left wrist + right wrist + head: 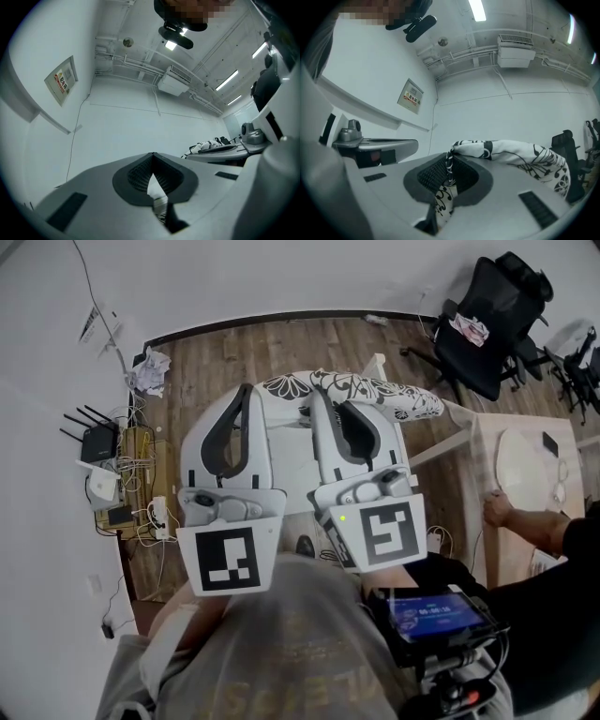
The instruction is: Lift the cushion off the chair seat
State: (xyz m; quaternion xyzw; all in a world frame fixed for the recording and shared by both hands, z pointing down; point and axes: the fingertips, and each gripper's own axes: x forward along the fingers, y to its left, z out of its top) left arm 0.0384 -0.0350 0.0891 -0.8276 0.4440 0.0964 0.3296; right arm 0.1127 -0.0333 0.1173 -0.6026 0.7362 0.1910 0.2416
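The cushion (pixel 375 390) is white with black swirls, and it is raised above the white chair seat (pixel 291 460). My right gripper (pixel 319 395) is shut on its near edge. In the right gripper view the fabric (pixel 525 157) bunches out past the closed jaw tips (pixel 449 157) and hangs to the right. My left gripper (pixel 246 390) stands at the cushion's left end. Its tips (pixel 153 157) meet, and a strip of white patterned fabric (pixel 159 206) shows between the pads. The cushion (pixel 213 145) also shows at the right of the left gripper view.
A black office chair (pixel 487 320) stands at the back right. A wooden table (pixel 525 474) at the right has a person's hand (pixel 497 510) on its edge. A router and cables (pixel 103 456) lie by the left wall, with crumpled paper (pixel 150 371) behind them.
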